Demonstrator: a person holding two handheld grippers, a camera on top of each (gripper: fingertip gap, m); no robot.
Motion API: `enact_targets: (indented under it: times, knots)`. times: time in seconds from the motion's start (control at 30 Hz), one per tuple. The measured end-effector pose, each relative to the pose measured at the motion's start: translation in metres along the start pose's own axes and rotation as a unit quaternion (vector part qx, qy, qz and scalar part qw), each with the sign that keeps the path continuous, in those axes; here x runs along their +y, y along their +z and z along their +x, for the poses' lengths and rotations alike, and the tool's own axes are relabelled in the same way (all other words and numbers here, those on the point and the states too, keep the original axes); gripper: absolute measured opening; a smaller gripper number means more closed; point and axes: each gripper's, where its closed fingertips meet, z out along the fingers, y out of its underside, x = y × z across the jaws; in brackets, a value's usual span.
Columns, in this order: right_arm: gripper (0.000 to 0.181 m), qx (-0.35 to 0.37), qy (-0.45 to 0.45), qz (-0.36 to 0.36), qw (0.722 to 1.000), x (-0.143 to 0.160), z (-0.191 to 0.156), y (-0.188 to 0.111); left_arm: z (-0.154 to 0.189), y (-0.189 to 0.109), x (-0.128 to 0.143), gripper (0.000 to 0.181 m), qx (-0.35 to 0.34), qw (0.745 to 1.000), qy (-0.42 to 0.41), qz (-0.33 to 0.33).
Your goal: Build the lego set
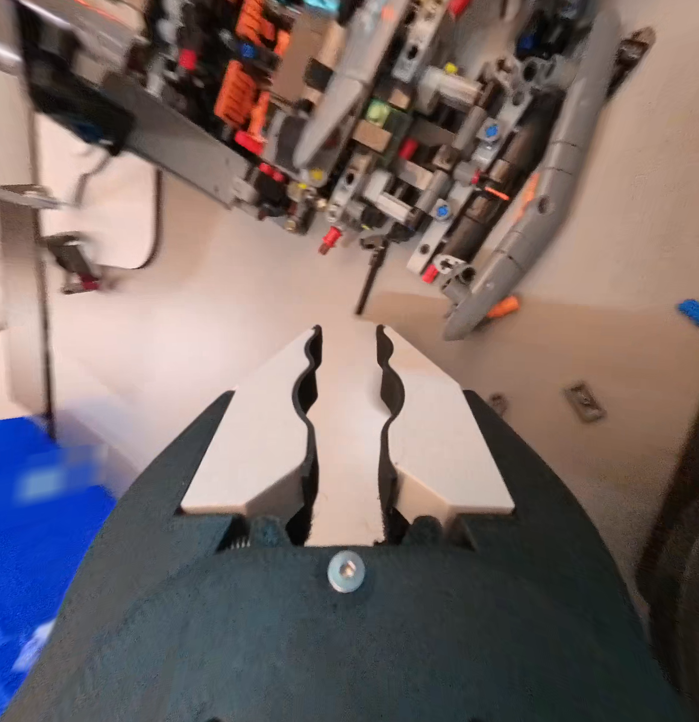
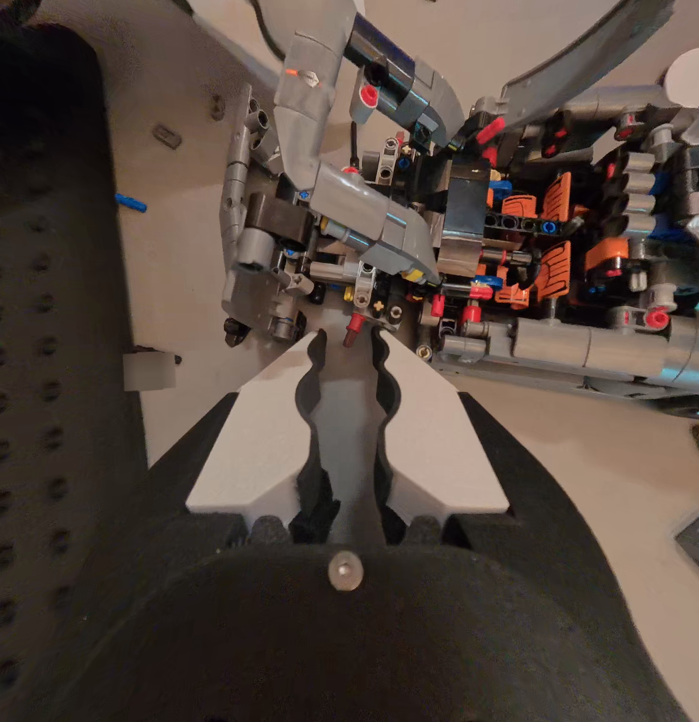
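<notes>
The Lego set is a large grey car model (image 2: 383, 230) with orange seats (image 2: 554, 265), lying on a beige table (image 2: 176, 273). My right gripper (image 2: 345, 336) is open at the model's near end. A red axle pin (image 2: 353, 330) sticks out of the model and points into the gap between the fingertips, without touching them. In the left wrist view, which is blurred, the model (image 1: 398, 136) lies farther off. My left gripper (image 1: 348, 332) is open and empty above bare table, short of the same red pin (image 1: 332, 236) and a black rod (image 1: 373, 281).
Loose parts lie on the table: a blue pin (image 2: 131, 203), a small grey piece (image 2: 166, 134), an orange piece (image 1: 504, 306), a blue piece (image 1: 695, 312) and a grey piece (image 1: 584, 402). A black perforated mat (image 2: 47, 351) lies at the left, and a blue bin (image 1: 27, 527) at the lower left. Across from one pair of fingers to the other is roughly 15 cm. Between my left fingertips and the orange piece (image 1: 504, 306) there is roughly 6 cm.
</notes>
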Motion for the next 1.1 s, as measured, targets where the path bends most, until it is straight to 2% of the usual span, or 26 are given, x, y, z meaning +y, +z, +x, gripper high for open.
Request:
enact_targets:
  times: [0.03, 0.1, 0.17, 0.33, 0.4, 0.53, 0.7, 0.93, 1.03, 1.1]
  knots:
    - [0.018, 0.005, -0.005, 0.0, 1.0, -0.001, 0.001, 0.001, 0.006, 0.006, 0.001, 0.028, 0.017, 1.0, 0.002, 0.001]
    - [0.008, 0.027, -0.015, -0.007, 0.999, 0.0, 0.007, 0.004, 0.007, 0.014, -0.001, 0.013, 0.012, 1.0, 0.003, 0.014]
    - [0.004, 0.032, -0.03, -0.009, 0.999, 0.001, 0.009, 0.004, 0.006, 0.015, -0.005, 0.015, 0.002, 1.0, 0.01, 0.024]
    - [0.003, 0.03, -0.018, -0.003, 0.999, 0.001, 0.013, 0.003, 0.013, 0.02, -0.02, 0.008, 0.005, 0.999, 0.026, 0.04]
    - [0.004, 0.034, -0.014, -0.005, 0.999, 0.002, 0.017, 0.001, 0.012, 0.022, -0.025, 0.011, 0.001, 0.999, 0.031, 0.038]
    - [0.004, 0.031, -0.007, -0.005, 0.999, 0.005, 0.023, -0.001, 0.011, 0.031, -0.038, 0.002, 0.002, 0.999, 0.014, 0.052]
    - [0.004, 0.029, -0.004, -0.008, 1.0, 0.015, 0.037, -0.01, 0.009, 0.038, -0.056, 0.002, -0.011, 0.999, 0.029, 0.043]
    - [0.005, 0.028, 0.029, -0.033, 0.999, 0.034, 0.05, -0.029, 0.021, 0.046, -0.087, 0.005, 0.021, 0.995, 0.025, 0.092]
    - [0.011, 0.046, 0.015, -0.035, 0.998, 0.035, 0.052, -0.036, 0.012, 0.04, -0.082, 0.007, 0.021, 0.995, 0.012, 0.101]
    - [0.013, 0.045, 0.013, -0.034, 0.998, 0.036, 0.051, -0.037, 0.004, 0.036, -0.077, 0.016, 0.024, 0.993, 0.004, 0.118]
